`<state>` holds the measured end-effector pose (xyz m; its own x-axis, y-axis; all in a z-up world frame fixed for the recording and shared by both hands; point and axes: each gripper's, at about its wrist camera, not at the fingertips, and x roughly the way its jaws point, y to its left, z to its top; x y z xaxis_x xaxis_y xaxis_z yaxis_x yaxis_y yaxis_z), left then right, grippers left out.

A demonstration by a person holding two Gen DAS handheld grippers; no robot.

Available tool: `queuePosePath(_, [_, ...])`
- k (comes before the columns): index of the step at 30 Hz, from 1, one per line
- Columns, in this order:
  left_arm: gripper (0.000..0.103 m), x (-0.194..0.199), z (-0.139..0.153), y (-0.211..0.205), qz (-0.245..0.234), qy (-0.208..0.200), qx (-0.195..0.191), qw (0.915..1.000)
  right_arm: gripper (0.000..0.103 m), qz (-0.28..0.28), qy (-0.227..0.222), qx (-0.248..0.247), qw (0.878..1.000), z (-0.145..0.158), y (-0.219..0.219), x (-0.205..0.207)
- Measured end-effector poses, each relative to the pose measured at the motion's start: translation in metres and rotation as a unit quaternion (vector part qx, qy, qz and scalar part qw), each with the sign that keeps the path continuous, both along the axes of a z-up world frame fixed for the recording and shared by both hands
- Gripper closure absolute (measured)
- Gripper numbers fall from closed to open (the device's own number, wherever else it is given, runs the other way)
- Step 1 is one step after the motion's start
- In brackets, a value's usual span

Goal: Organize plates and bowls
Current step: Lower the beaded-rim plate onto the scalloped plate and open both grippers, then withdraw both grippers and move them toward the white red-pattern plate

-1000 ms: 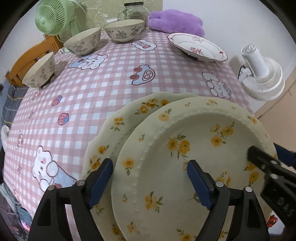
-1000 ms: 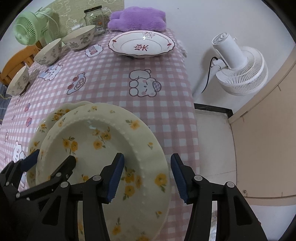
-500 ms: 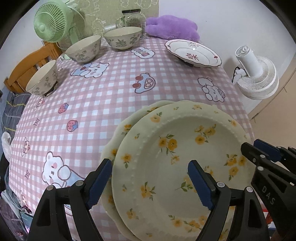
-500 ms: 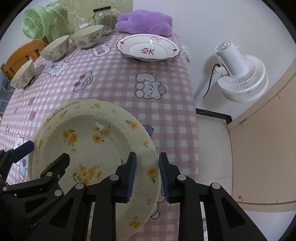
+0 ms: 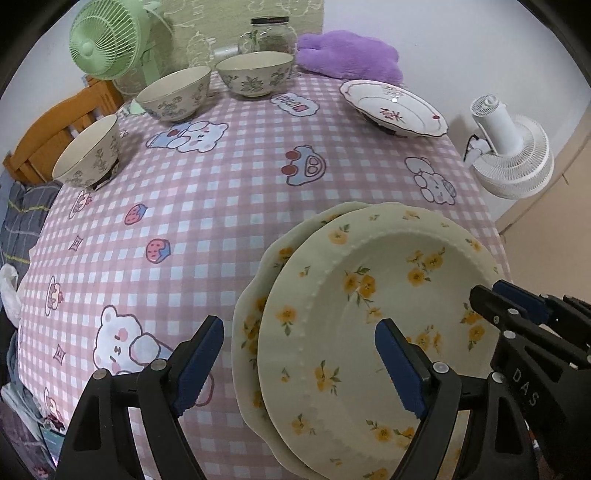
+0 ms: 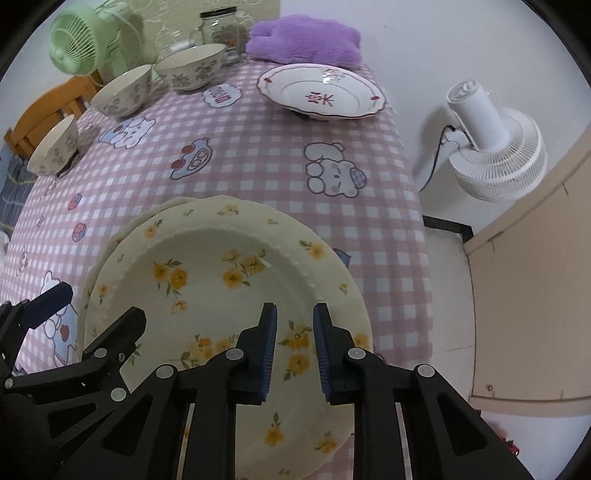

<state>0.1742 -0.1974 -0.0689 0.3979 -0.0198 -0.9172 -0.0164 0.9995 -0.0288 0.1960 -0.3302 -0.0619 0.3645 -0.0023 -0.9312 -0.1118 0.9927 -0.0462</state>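
1. Pink checked tablecloth (image 5: pixel 229 206) with cartoon animals covers the whole table, and pale walls rise behind it
2. Nearest the cameras, the left gripper (image 5: pixel 299 365) hangs over the near edge with its jaws spread wide; one blue pad is above the cloth and the other above the top plate, neither pressing on anything
3. The right gripper (image 6: pixel 294 347) sits above the near right rim of the same plate; its jaws are closing, a narrow gap remains, and the rim shows through that gap, though I cannot tell whether the pads touch it
4. A cream plate with yellow flowers (image 6: pixel 221 280) lies on a second plate of the same pattern (image 5: pixel 258 295), shifted so the lower one peeks out on the left
5. Further back on the right rests a white plate with a red rim (image 6: pixel 321 92)
6. Along the left side stand three patterned bowls (image 5: pixel 88 155), (image 5: pixel 173 92), (image 5: pixel 255 72), each apart from the next
7. At the far edge sit a green fan (image 5: pixel 101 40), a glass jar (image 5: pixel 273 33) and a purple cushion (image 5: pixel 347 55)
8. A white fan (image 6: pixel 495 155) stands on the floor beside the table, right of it
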Motion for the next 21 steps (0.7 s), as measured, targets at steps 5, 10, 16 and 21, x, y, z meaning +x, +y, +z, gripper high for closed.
queuePosePath(5, [0.015,0.0,0.004,0.004,-0.011,-0.003,-0.004,0.9999,0.046,-0.021,-0.009,-0.006,1.0,0.008,-0.006,-0.005])
queuePosePath(10, [0.015,0.001,0.002,0.003,-0.017,0.002,-0.01,0.9998,0.044,-0.057,-0.009,-0.015,0.998,0.006,-0.019,-0.009])
queuePosePath(16, [0.015,-0.001,-0.002,-0.001,-0.023,0.008,-0.009,0.9997,0.067,-0.067,0.011,-0.027,0.997,-0.009,-0.025,-0.013])
queuePosePath(21, [0.015,-0.001,-0.003,0.0,-0.022,0.007,-0.008,0.9997,0.067,-0.063,0.016,-0.022,0.998,-0.013,-0.02,-0.011])
